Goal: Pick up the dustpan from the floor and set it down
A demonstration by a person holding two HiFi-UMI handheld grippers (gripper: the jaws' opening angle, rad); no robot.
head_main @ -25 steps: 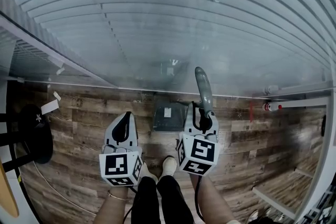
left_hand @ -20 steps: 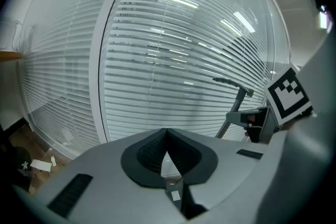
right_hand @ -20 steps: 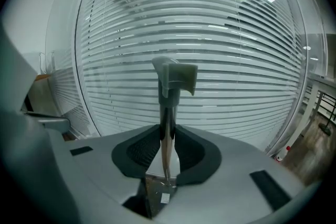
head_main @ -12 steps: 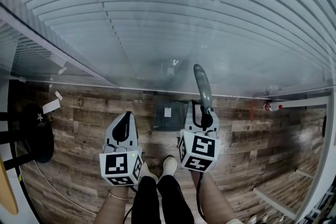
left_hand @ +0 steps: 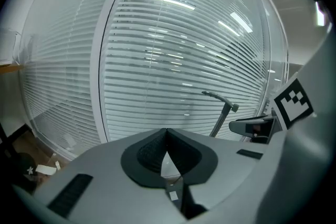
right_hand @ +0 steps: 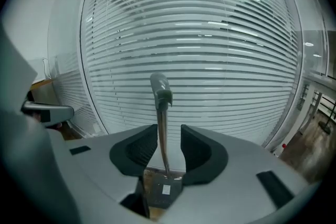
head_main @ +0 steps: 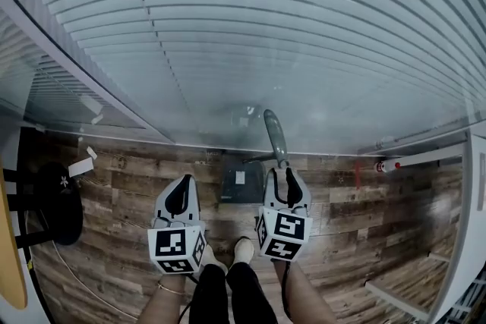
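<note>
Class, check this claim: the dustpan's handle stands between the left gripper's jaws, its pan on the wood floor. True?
No: the handle stands between the right gripper's jaws, which have just been opening, as the right gripper view shows. The pan is on the wood floor.

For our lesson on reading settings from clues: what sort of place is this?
Probably an office interior: a glass wall with horizontal blinds, a wood-look plank floor, and a long-handled dustpan beside the glass.
</note>
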